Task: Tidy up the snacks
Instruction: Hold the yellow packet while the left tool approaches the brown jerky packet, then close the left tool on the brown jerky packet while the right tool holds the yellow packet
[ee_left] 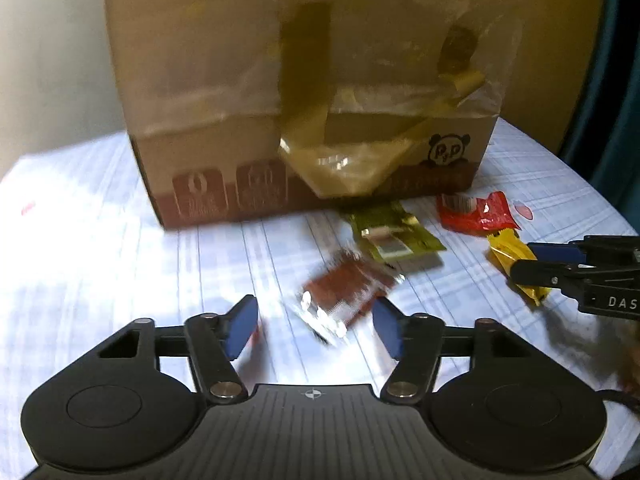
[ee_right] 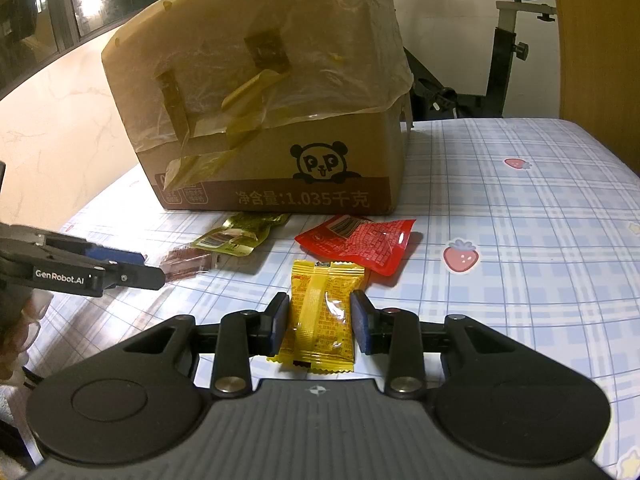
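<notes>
Several snack packets lie on the checked tablecloth in front of a cardboard box [ee_left: 304, 80] [ee_right: 280, 120]. A brown packet [ee_left: 344, 292] [ee_right: 186, 264] lies between and just ahead of my open left gripper's [ee_left: 314, 326] fingers, blurred. A green packet [ee_left: 394, 236] [ee_right: 236, 234] and a red packet [ee_left: 474, 212] [ee_right: 360, 242] lie by the box. My right gripper [ee_right: 320, 320] has its pads on both sides of a yellow packet [ee_right: 320, 316] [ee_left: 514, 264] that rests on the table; the pads touch or nearly touch its edges.
The box has loose plastic film and tape hanging over its front [ee_right: 240, 92]. The tablecloth [ee_right: 520, 240] has strawberry prints. An exercise bike [ee_right: 500, 40] stands behind the table. A wooden panel [ee_right: 592, 40] rises at the right.
</notes>
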Demonstrator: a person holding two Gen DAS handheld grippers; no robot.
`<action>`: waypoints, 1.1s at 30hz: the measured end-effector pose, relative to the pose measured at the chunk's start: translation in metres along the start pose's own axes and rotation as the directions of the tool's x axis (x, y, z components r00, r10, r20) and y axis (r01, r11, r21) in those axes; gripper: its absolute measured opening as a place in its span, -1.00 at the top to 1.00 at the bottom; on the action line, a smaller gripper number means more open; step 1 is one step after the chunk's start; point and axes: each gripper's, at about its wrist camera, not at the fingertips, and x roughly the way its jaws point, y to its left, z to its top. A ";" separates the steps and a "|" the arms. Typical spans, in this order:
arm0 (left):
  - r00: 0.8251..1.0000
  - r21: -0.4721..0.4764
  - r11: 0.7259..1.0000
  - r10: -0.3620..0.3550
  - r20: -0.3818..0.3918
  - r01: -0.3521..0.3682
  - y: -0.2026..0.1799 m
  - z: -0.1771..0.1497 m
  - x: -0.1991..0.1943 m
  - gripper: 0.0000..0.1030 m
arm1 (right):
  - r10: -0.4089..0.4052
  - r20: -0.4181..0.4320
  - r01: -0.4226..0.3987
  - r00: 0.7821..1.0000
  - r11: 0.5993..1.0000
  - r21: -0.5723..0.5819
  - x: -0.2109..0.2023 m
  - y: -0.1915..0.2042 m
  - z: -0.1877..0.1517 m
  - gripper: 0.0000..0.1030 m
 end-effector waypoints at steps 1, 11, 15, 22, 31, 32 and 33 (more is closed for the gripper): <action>1.000 0.027 1.000 -0.007 0.002 0.007 0.000 0.003 0.001 -0.30 | 0.000 0.000 0.000 1.000 1.000 -0.001 0.000 0.000 0.000 0.30; 0.991 0.278 0.951 -0.132 -0.036 0.137 -0.009 0.017 0.035 -0.32 | 0.001 0.000 -0.001 1.000 1.000 0.000 -0.001 0.000 0.000 0.30; 0.987 0.235 0.958 -0.159 -0.034 0.162 -0.002 0.016 0.038 -0.33 | 0.001 0.001 -0.001 1.000 1.000 0.000 -0.001 -0.001 0.000 0.30; 0.997 0.123 0.990 -0.075 0.006 0.073 0.002 0.006 0.028 0.02 | 0.002 0.001 -0.002 1.000 1.000 0.001 0.000 0.000 0.000 0.30; 0.998 -0.035 0.999 0.028 0.056 -0.026 0.003 -0.020 -0.003 0.11 | 0.002 0.001 -0.002 1.000 1.000 -0.001 0.000 0.000 0.000 0.30; 0.998 -0.044 0.999 0.030 0.063 -0.028 0.005 -0.021 -0.007 0.11 | 0.001 -0.001 -0.001 1.000 1.000 -0.003 0.000 0.000 0.000 0.30; 0.997 -0.054 0.998 0.030 0.073 -0.026 0.006 -0.021 -0.011 0.11 | 0.000 -0.002 0.000 1.000 1.000 -0.005 0.000 0.001 0.000 0.30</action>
